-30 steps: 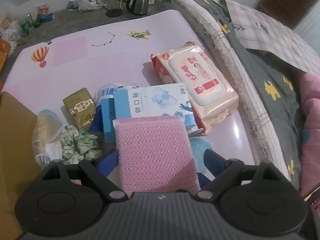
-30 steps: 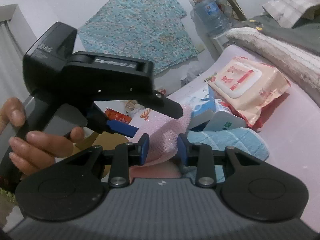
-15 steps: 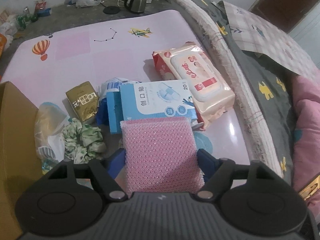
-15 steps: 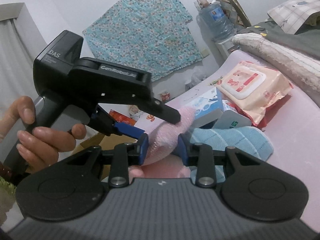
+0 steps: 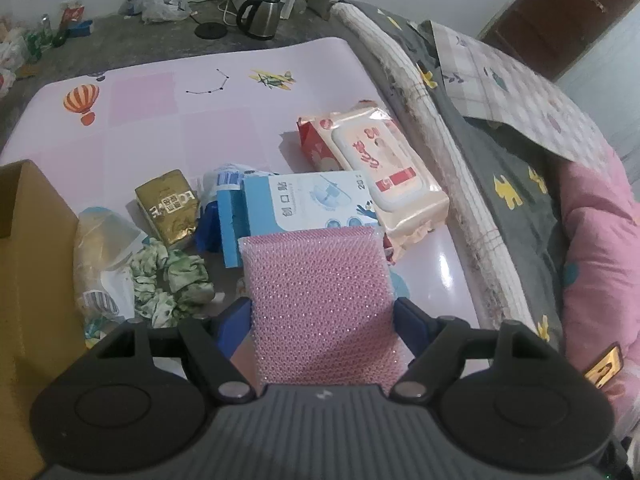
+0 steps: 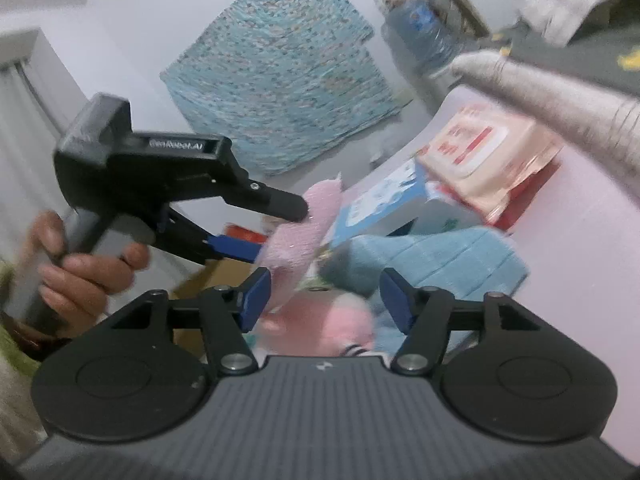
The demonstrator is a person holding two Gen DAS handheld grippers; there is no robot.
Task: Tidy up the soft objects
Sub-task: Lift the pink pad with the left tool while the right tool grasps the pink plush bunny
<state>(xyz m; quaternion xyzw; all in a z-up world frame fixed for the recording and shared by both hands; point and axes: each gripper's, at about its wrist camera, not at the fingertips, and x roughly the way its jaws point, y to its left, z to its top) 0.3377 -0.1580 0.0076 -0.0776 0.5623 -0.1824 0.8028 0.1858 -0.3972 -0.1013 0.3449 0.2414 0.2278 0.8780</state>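
Left gripper clamped on pink mesh sponge, lifted above the pink play mat (wet wipes pack and blue box just beyond). Right gripper jaws just opening, apart now, off the sponge; blue cloth lying ahead.

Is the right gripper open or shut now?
Open. The right gripper has just been opening; its blue pads stand apart, and the pink sponge sits in the left gripper, free of the right pads.
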